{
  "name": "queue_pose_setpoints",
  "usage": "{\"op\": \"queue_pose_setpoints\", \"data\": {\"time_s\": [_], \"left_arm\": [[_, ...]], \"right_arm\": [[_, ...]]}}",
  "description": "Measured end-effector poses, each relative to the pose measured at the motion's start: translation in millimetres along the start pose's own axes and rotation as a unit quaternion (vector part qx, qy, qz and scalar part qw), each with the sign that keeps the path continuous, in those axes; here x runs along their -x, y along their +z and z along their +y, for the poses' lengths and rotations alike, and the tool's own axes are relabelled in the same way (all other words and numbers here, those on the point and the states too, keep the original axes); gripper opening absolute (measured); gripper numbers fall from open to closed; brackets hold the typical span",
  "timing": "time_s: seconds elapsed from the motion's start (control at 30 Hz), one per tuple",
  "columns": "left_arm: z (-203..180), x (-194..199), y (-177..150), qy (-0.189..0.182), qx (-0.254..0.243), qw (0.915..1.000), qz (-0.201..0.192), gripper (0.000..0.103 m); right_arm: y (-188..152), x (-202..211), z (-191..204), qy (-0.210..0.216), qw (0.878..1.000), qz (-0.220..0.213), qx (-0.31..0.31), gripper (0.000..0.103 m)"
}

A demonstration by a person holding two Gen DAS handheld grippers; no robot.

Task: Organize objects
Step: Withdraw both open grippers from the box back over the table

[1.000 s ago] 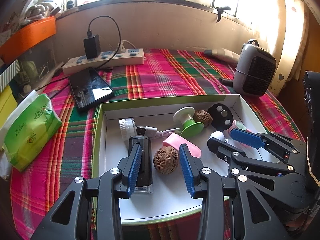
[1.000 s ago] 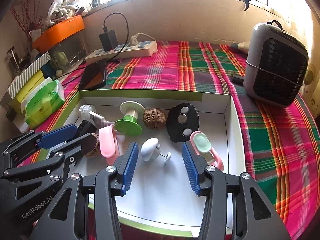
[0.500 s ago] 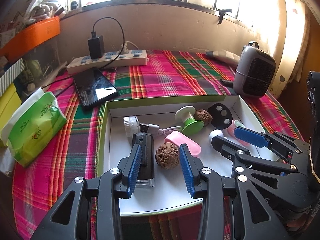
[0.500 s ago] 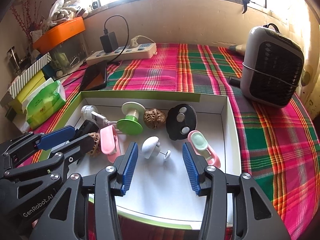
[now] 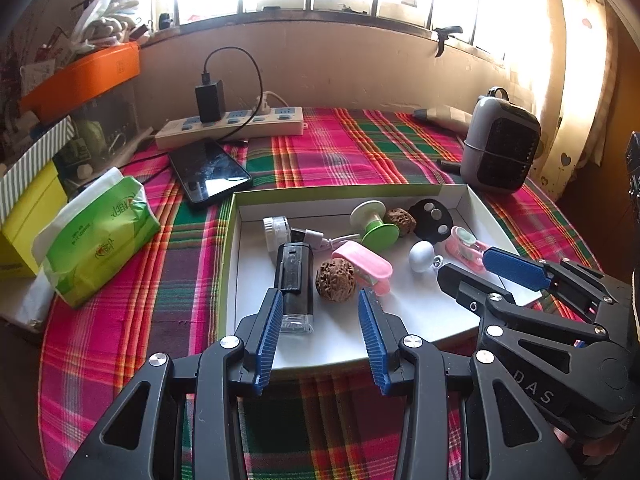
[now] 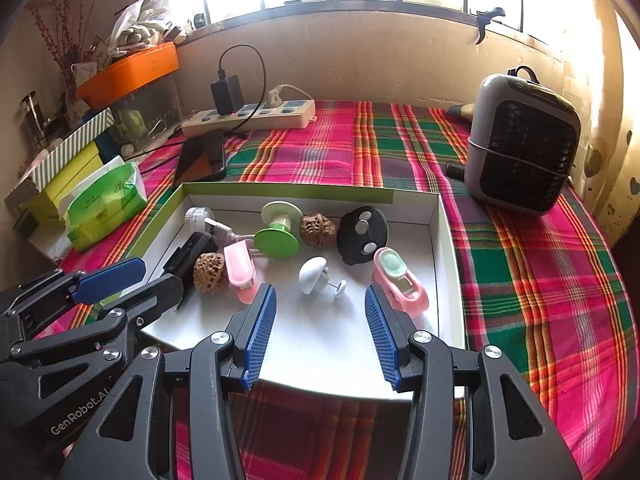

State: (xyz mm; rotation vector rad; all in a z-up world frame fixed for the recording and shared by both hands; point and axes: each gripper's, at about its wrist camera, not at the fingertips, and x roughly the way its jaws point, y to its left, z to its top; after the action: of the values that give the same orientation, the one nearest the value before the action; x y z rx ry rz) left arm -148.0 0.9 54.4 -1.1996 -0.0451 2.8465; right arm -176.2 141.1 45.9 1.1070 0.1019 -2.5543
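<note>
A white shallow box with a green rim (image 5: pixel 236 256) (image 6: pixel 444 240) holds small objects: a black rectangular device (image 5: pixel 294 276), two walnuts (image 5: pixel 335 279) (image 6: pixel 317 230), a pink clip (image 5: pixel 366 263), a green-and-white spool (image 6: pixel 278 228), a white knob (image 6: pixel 314 275), a black disc (image 6: pixel 362 234), a pink-and-green piece (image 6: pixel 398 278) and a USB cable (image 5: pixel 316 236). My left gripper (image 5: pixel 320 320) is open and empty above the box's near edge, before the near walnut. My right gripper (image 6: pixel 318 324) is open and empty, before the white knob.
On the plaid cloth stand a grey fan heater (image 6: pixel 522 144) at the right, a phone (image 5: pixel 208 174), a power strip with a charger (image 5: pixel 232 124), a green tissue pack (image 5: pixel 100 232) and yellow boxes (image 5: pixel 28 216) at the left. An orange tray (image 6: pixel 128 72) sits behind.
Both grippers have drawn back toward the near edge of the box and risen slightly. They stay open. The objects in the box have not moved.
</note>
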Motion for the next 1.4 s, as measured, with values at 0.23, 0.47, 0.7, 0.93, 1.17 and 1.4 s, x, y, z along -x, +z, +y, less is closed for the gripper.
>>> {"op": "queue_pose_setpoints", "data": {"time_s": [0.23, 0.47, 0.7, 0.93, 1.17, 1.4], "left_arm": [[-6.3, 17.2, -15.5, 0.002, -0.001, 1.0000, -0.005, 0.038], [-12.2, 28.9, -38.0, 0.002, -0.002, 1.0000, 0.004, 0.038], [-17.3, 29.3, -60.6, 0.011, -0.002, 0.9997, 0.021, 0.038], [-18.1, 25.4, -86.1, 0.024, 0.004, 0.9987, 0.046, 0.038], [-18.8, 29.8, -91.7, 0.026, 0.000, 0.9988, 0.041, 0.038], [-22.4, 32.3, -95.0, 0.032, 0.006, 0.9987, 0.040, 0.038]], "right_arm": [[-11.9, 19.2, 2.4, -0.003, 1.000, -0.008, -0.001, 0.048], [-30.7, 40.0, 5.6, -0.002, 1.000, -0.016, -0.003, 0.048], [-53.8, 43.6, 6.9, -0.004, 1.000, 0.002, -0.004, 0.048], [-81.4, 41.8, 1.1, -0.009, 0.999, 0.033, -0.021, 0.048], [-92.3, 45.8, 0.2, -0.015, 0.999, 0.035, -0.018, 0.048], [-97.2, 49.1, 0.8, -0.019, 0.999, 0.036, -0.014, 0.048]]}}
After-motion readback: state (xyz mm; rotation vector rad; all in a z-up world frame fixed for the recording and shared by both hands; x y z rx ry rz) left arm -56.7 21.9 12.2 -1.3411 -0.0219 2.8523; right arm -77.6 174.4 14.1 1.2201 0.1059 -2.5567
